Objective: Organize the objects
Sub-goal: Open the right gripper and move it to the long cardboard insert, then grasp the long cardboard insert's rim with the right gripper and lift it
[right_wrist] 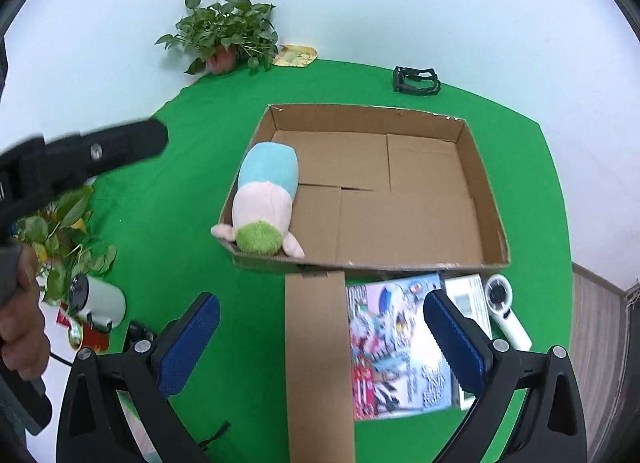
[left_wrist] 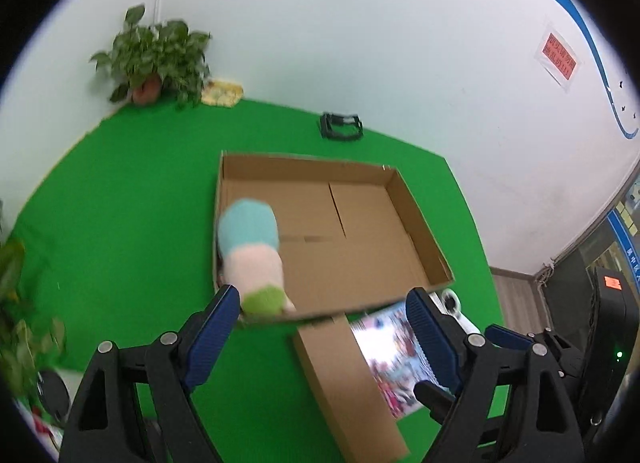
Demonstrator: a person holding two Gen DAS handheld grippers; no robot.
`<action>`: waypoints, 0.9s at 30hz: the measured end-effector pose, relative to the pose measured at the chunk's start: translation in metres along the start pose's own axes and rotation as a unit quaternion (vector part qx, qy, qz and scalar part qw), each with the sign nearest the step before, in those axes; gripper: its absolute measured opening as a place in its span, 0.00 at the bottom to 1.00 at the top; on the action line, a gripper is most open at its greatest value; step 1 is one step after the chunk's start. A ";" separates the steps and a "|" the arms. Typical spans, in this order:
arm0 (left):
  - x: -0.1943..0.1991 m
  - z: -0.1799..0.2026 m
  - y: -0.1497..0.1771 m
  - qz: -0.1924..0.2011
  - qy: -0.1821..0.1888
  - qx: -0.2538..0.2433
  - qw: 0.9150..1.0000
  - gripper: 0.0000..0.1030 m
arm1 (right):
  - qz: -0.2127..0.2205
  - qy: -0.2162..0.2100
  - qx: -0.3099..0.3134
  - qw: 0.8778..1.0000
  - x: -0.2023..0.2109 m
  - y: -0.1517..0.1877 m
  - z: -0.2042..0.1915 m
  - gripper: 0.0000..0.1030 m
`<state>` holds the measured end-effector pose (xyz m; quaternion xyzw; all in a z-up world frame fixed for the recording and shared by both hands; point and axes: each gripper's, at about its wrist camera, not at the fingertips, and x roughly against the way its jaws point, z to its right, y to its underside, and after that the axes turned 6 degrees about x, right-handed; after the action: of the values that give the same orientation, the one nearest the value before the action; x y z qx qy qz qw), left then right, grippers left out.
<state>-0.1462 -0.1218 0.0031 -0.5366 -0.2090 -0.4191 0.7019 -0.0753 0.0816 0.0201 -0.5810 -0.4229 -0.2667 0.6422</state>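
plush toy lies along cardboard box left wall, leaving room | our left tool and right tool gape wide, empty | picture book waits outside on table

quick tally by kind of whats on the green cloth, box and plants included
box: 1
plush toy: 1
potted plants: 2
picture book: 1
white fan: 1
white can: 1
black frame: 1
total: 8
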 end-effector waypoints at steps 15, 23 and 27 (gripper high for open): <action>-0.114 -0.021 0.151 -0.200 0.046 0.105 0.973 0.79 | -0.080 -0.088 0.027 0.992 -0.087 0.143 0.034 0.99; -0.163 -0.049 0.178 -0.253 0.097 0.149 0.951 0.64 | -0.141 -0.072 0.050 0.986 -0.140 0.183 0.017 0.97; -0.166 -0.060 0.187 -0.263 0.103 0.155 0.947 0.64 | -0.169 -0.073 0.048 0.982 -0.162 0.195 0.009 0.84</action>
<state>-0.0966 -0.1031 -0.2485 -0.3012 -0.3312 -0.6041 0.6592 0.0043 0.1019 -0.2201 -0.4875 -0.5730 -0.3083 0.5822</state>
